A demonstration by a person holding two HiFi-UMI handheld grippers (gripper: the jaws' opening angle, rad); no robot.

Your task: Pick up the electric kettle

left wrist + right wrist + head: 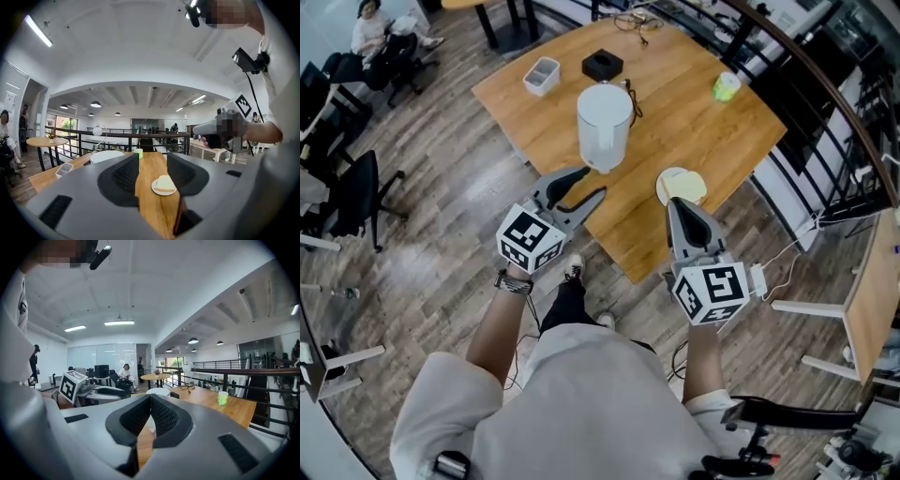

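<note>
White plastic, tall and upright, the electric kettle [604,127] stands on the wooden bench [703,131] close to its near edge, where the person can reach it without leaning over the other things. No handle shows on it from above, so I cannot tell which side it faces.

The left gripper [592,186] hangs just short of that edge and near the kettle's foot, apart from it. Its fingers are spread wide with only bare wood between them. That spread suits a broad body or a handle, so this looks like the hand meant to take it. In the left gripper view the kettle's top sits to the left of the gap, not in it, so the gripper probably has to swing that way before it can close.

The right gripper [674,202] has its fingers pressed together on nothing. It sits over the bench's edge beside a plate [664,194] with a slice of bread [684,184], likely spare or ready to steady.

A green cup [727,86], a black box [602,66] and a clear tub [542,76] lie farther back, out of the way.
</note>
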